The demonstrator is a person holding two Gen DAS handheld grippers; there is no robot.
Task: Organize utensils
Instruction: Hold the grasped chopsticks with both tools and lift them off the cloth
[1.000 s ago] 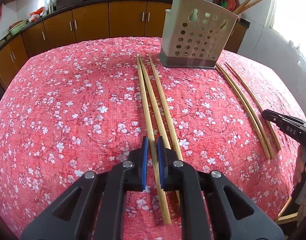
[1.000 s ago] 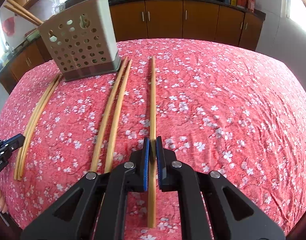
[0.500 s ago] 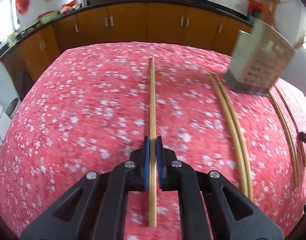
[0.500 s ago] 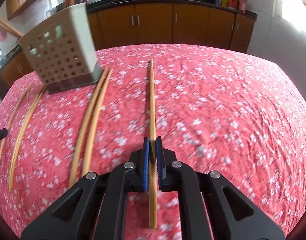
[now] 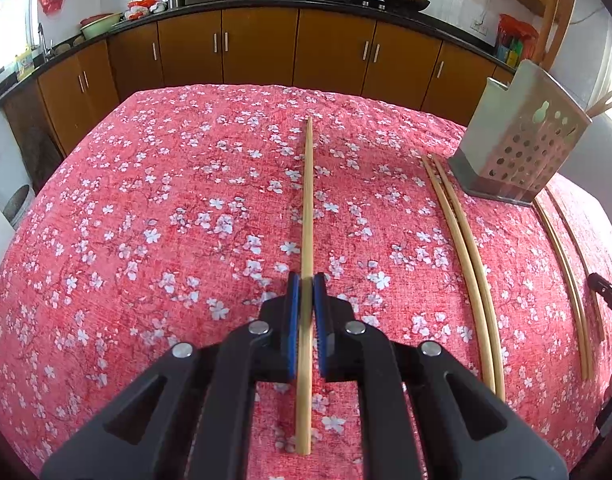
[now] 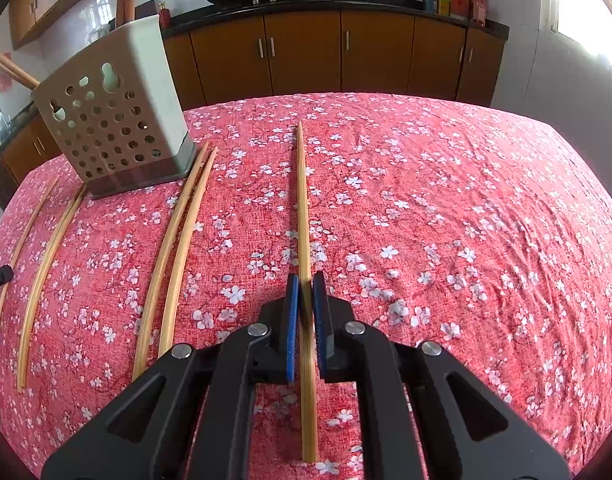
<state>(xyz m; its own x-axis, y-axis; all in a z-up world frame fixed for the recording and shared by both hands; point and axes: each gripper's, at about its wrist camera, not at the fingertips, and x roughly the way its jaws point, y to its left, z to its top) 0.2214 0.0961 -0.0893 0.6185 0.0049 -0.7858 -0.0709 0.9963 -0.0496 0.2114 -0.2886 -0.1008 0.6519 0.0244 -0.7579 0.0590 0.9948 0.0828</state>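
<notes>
My left gripper (image 5: 306, 285) is shut on a bamboo chopstick (image 5: 308, 200) that points away over the red flowered tablecloth (image 5: 165, 220). My right gripper (image 6: 306, 285) is shut on another chopstick (image 6: 303, 200), held the same way. The grey perforated utensil holder (image 5: 518, 148) stands at the far right in the left wrist view and at the far left (image 6: 113, 120) in the right wrist view, with chopsticks sticking out of its top. Two chopsticks (image 5: 462, 248) lie side by side in front of the holder, also seen as a pair (image 6: 177, 248) in the right wrist view.
More loose chopsticks (image 6: 45, 264) lie on the cloth on the holder's other side, seen as thin sticks (image 5: 562, 264) at the left wrist view's right edge. Brown kitchen cabinets (image 5: 257, 48) and a dark counter with woks run behind the table.
My left gripper has carried its chopstick sideways, away from the two it lay beside; the holder has slid from straight ahead to the right of its view. The right gripper keeps its chopstick and has shifted only slightly.
</notes>
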